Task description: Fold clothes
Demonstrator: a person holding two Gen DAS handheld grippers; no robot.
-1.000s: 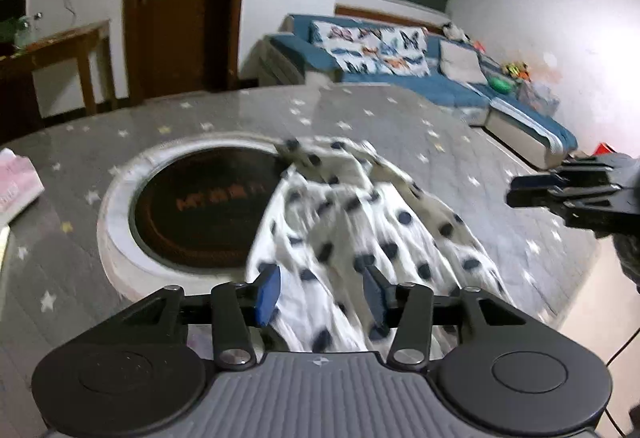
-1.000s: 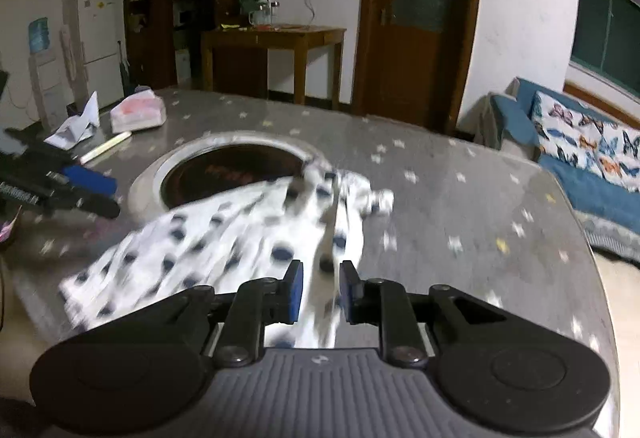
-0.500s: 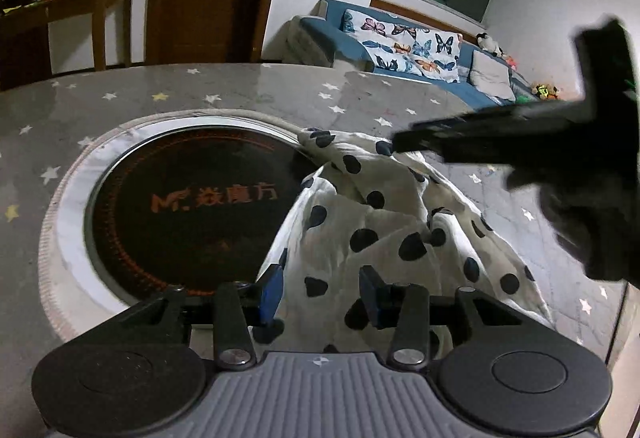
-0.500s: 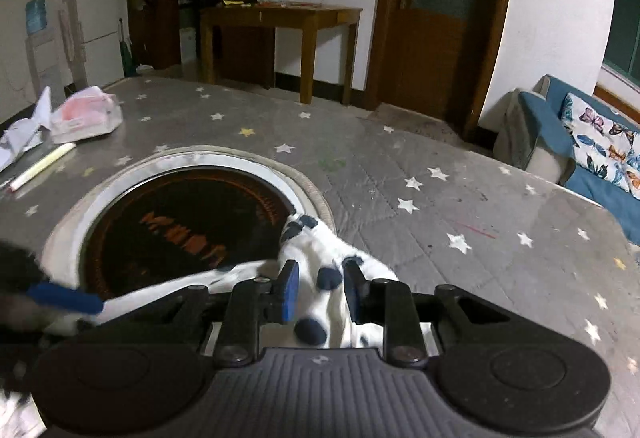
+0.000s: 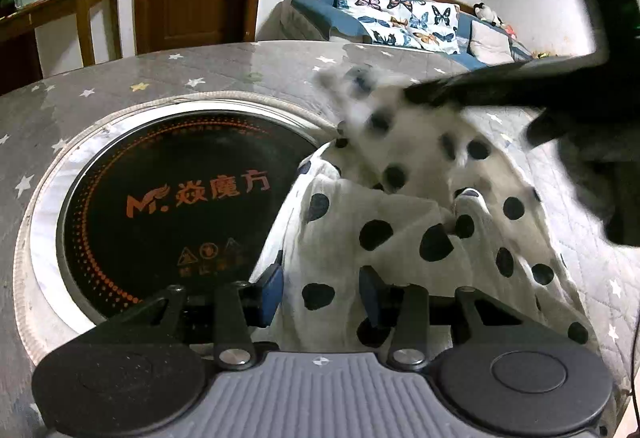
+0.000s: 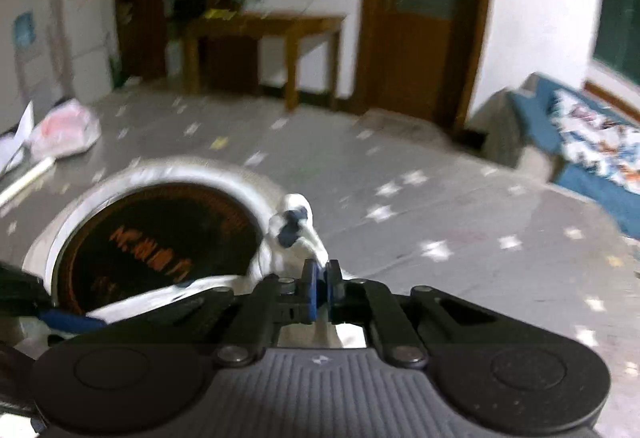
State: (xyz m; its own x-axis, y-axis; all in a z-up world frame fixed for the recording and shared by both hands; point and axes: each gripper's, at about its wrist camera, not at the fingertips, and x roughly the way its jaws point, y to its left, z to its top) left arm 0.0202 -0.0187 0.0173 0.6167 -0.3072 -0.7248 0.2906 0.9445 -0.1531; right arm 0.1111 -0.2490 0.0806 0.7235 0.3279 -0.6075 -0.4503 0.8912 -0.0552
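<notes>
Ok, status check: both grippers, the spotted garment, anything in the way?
Right gripper shut on polka-dot garment corner. Left gripper open, cloth between pads, not pinched. Garment bunched beside round cooktop, edge overlapping it. Nothing else blocking.

Right tool [image 6: 319, 288] pinched closed; left tool [image 5: 321, 294] parted, both angled downward.

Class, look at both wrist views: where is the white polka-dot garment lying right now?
The white garment with dark polka dots lies crumpled on the grey star-patterned tablecloth, just right of the round black cooktop, one far tip pinched in the right gripper.
</notes>
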